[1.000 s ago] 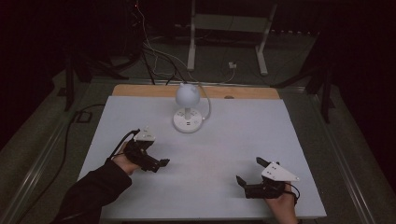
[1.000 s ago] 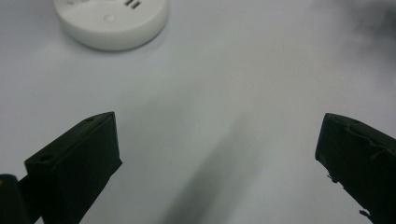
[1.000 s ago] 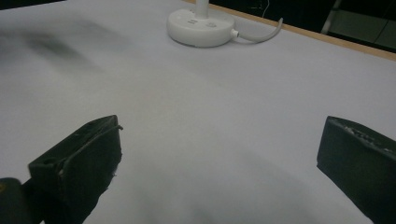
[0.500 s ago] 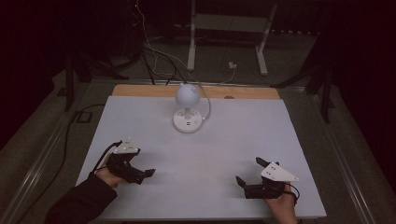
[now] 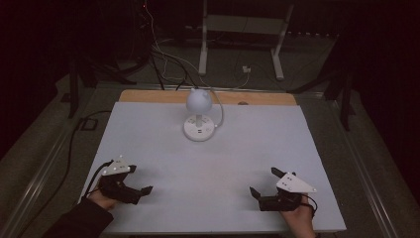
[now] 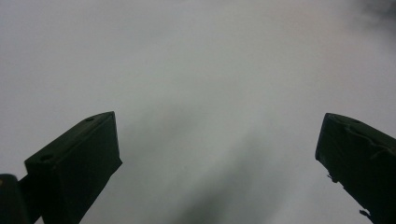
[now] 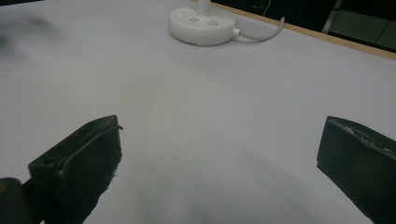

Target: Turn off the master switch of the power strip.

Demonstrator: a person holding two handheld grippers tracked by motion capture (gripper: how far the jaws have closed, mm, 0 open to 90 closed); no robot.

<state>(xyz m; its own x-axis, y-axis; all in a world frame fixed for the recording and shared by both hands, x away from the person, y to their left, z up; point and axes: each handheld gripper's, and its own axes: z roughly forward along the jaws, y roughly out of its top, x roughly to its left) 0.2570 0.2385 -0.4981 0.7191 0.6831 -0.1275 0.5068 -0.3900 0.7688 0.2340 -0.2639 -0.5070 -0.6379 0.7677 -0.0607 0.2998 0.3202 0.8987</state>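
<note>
A small white desk lamp with a round base stands at the back middle of the white table. My left gripper rests low near the front left edge, held by a dark-sleeved arm. Its jaws stand wide apart over bare table with nothing between them. Near the front right edge my right gripper is open too and points toward the lamp. In the right gripper view the lamp base and its white cable lie far ahead of the open right gripper.
A wooden strip runs along the table's far edge. Beyond it are cables and a metal stand on the dark floor. A black cable trails off the left side.
My left gripper has drawn back toward the front left edge, away from the lamp. The right gripper has stayed put.
</note>
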